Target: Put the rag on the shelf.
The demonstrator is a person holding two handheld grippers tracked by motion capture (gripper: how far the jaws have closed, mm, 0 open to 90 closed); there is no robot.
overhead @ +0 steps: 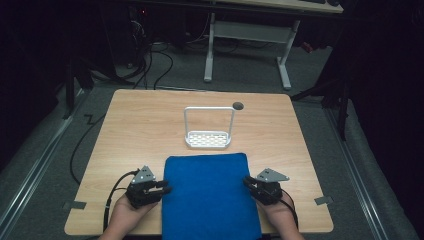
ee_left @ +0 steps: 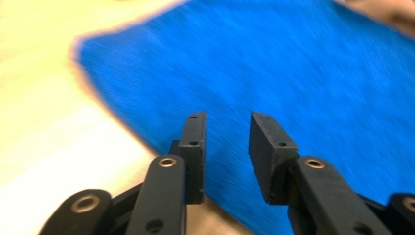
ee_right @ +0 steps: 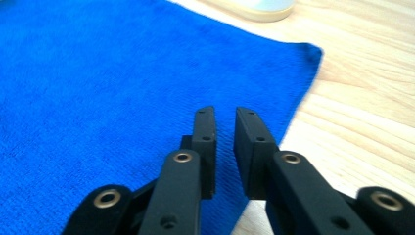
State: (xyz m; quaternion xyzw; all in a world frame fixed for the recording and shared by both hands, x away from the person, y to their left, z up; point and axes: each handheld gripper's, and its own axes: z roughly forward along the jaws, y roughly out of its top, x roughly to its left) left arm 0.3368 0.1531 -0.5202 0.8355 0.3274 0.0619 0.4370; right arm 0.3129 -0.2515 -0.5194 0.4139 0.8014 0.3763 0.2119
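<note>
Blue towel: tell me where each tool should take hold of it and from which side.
Grip the blue towel by its two long side edges: left tool from the left, right tool from the right. It lies flat on the table, so only the edges offer a pinchable lip, and each tool already faces one.

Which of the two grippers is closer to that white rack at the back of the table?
Right, narrowly. The right gripper sits at the blue towel's right edge, below and right of the white rack; the left gripper is at the towel's left edge, slightly lower.
</note>
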